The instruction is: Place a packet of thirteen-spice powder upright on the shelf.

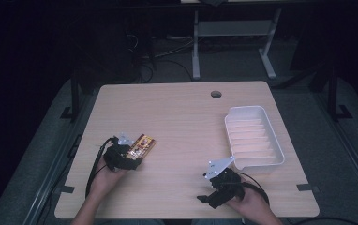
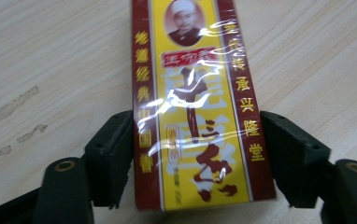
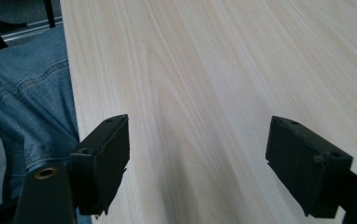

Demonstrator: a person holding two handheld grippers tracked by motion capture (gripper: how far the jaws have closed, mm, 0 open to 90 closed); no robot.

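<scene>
A flat red and yellow packet (image 1: 142, 145) with printed characters lies on the wooden table (image 1: 182, 122) at its left front. My left gripper (image 1: 132, 155) is over the packet's near end. In the left gripper view the packet (image 2: 193, 93) runs lengthwise between the two black pads (image 2: 113, 154), and both pads touch its long edges, so the left gripper (image 2: 196, 156) is shut on it. My right gripper (image 1: 209, 197) rests near the table's front edge at the right. It stands open (image 3: 197, 161) over bare wood with nothing between its fingers.
A white ribbed tray (image 1: 254, 137) stands at the right side of the table, just beyond the right gripper. A round cable hole (image 1: 216, 94) sits near the far edge. Blue jeans (image 3: 22, 107) show past the table's near edge.
</scene>
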